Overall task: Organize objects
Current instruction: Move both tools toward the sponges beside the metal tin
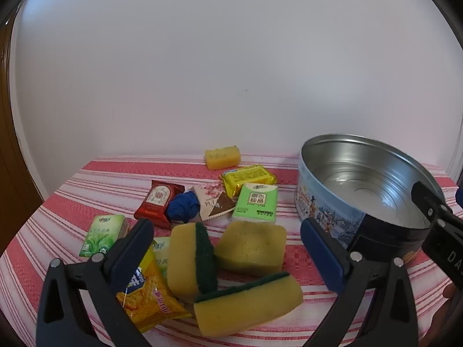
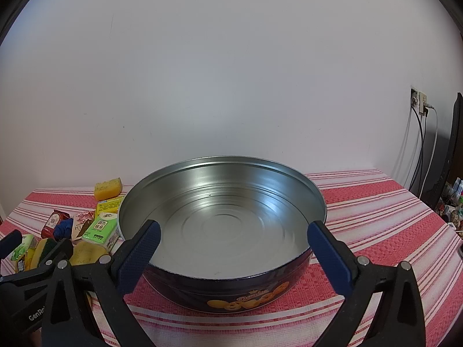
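A round empty cookie tin (image 2: 222, 225) stands on the red-striped tablecloth; it also shows in the left wrist view (image 1: 361, 190) at the right. My right gripper (image 2: 231, 231) is open, hovering over the tin's near rim. My left gripper (image 1: 225, 234) is open above a pile: two yellow-green sponges (image 1: 191, 260) (image 1: 249, 303), a yellow soap bar (image 1: 251, 245), an orange cracker packet (image 1: 147, 297), green tissue packs (image 1: 256, 202) (image 1: 101, 238), a red snack packet (image 1: 157, 199), a blue cloth ball (image 1: 183, 206).
A small yellow sponge (image 1: 222, 156) and a yellow-green packet (image 1: 249, 177) lie near the white wall. A pink-and-brown sachet (image 1: 214, 202) lies mid-pile. The tablecloth (image 2: 376, 219) stretches right of the tin. Cables and a wall socket (image 2: 419, 101) are at far right.
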